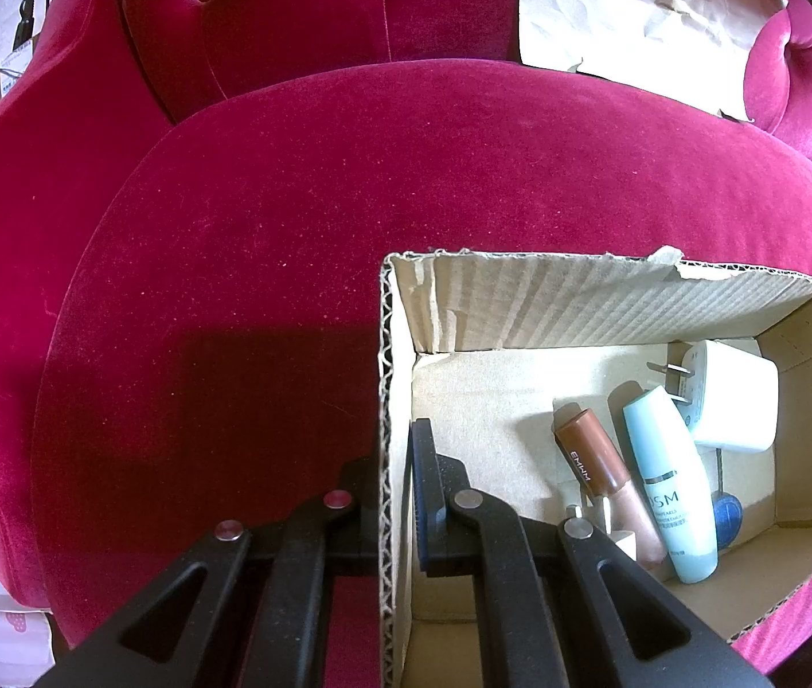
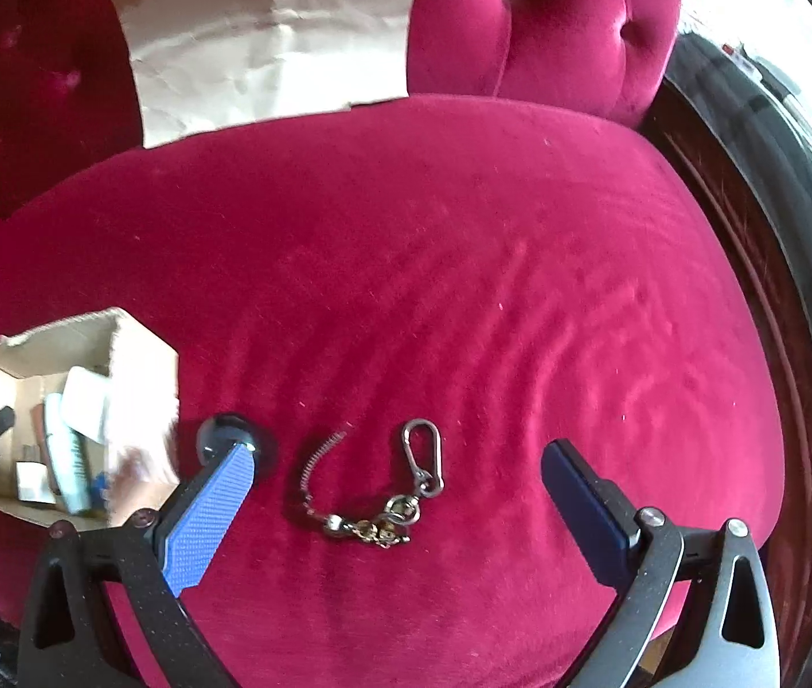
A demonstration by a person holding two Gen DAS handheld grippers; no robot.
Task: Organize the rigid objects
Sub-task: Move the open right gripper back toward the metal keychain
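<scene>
Right gripper (image 2: 400,493) spread wide, empty; keychain (image 2: 374,487) lay between fingers on velvet seat (image 2: 463,241). Left gripper (image 1: 397,487) clenched on cardboard box (image 1: 386,401) wall. Risk: loose chain slipping from pads, snagging pile.

- Strong daylight overexposes the crumpled paper (image 1: 624,6) and the cardboard box (image 1: 578,309) wall.
- A hard dark shadow falls on the red cushion (image 1: 348,183) beside the box.
- Right wrist view is motion-blurred; fisheye bending and dark vignetting at edges.
</scene>
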